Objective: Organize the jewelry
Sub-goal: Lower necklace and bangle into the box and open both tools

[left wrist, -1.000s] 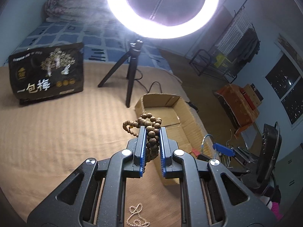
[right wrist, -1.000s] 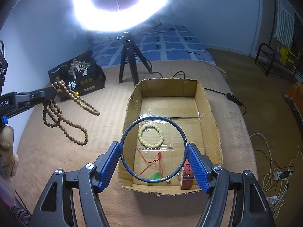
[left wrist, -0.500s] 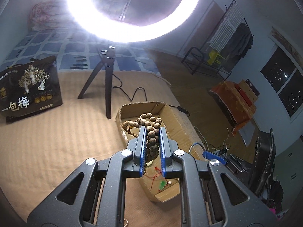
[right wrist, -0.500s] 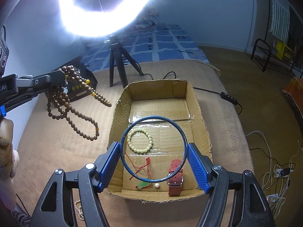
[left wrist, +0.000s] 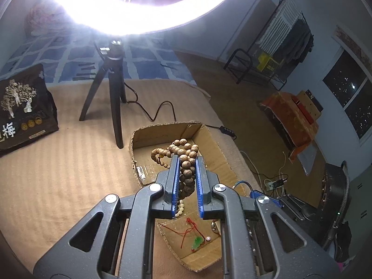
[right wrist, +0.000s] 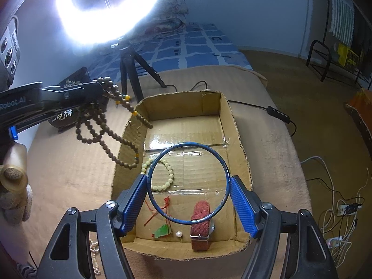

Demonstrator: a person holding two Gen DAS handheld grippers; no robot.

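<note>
The wooden bead strand (right wrist: 109, 125), pinched in the left gripper (left wrist: 187, 174), has drifted from mid-left to above the cardboard box (right wrist: 241, 162) rim — ready to drop in. The right gripper (right wrist: 188, 183), spread wide, clasps the blue bangle (right wrist: 226, 176) at lower centre.

A ring light (left wrist: 144, 7) on a tripod (left wrist: 111, 97) glares over the tan bed (left wrist: 58, 162). Right of it: brown floor (left wrist: 232, 88), black rack (left wrist: 262, 65), dark window (left wrist: 348, 97), blue walls (right wrist: 255, 11).

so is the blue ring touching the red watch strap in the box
Cannot tell. The right wrist view shows the blue ring, held between the right gripper's fingers, overlapping the strap, with no gap or contact visible.
</note>
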